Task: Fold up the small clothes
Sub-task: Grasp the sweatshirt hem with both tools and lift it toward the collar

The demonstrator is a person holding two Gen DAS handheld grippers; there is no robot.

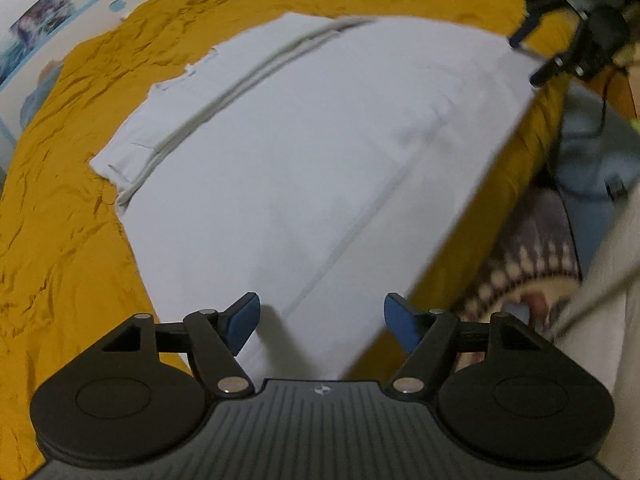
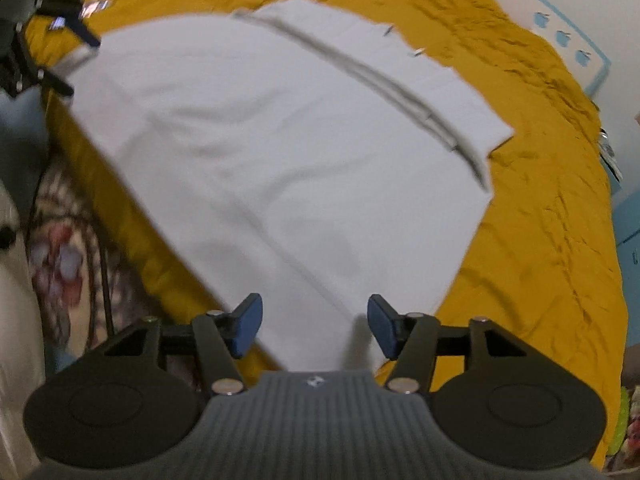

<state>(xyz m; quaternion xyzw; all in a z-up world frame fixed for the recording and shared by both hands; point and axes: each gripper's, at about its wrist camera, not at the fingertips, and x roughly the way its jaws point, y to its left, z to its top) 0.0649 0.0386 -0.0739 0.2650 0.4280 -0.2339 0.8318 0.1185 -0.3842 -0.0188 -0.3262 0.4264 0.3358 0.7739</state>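
Blue-padded left tongs [image 1: 319, 323], jaws apart, nothing btwn them, above near corner of white garment [image 1: 304, 152]. Right tongs [image 2: 315, 326] likewise apart & empty, over garment's opposite near corner. Garment lies flat, folded over w/ grey seam stripes [image 1: 224, 96] along far side, on wrinkled mustard bedcover [image 1: 60, 200]. Each tongs visible at far corner in the other's view. Patterned rug [image 1: 532, 264], prob. on floor, beside bed; motion blur limits detail.
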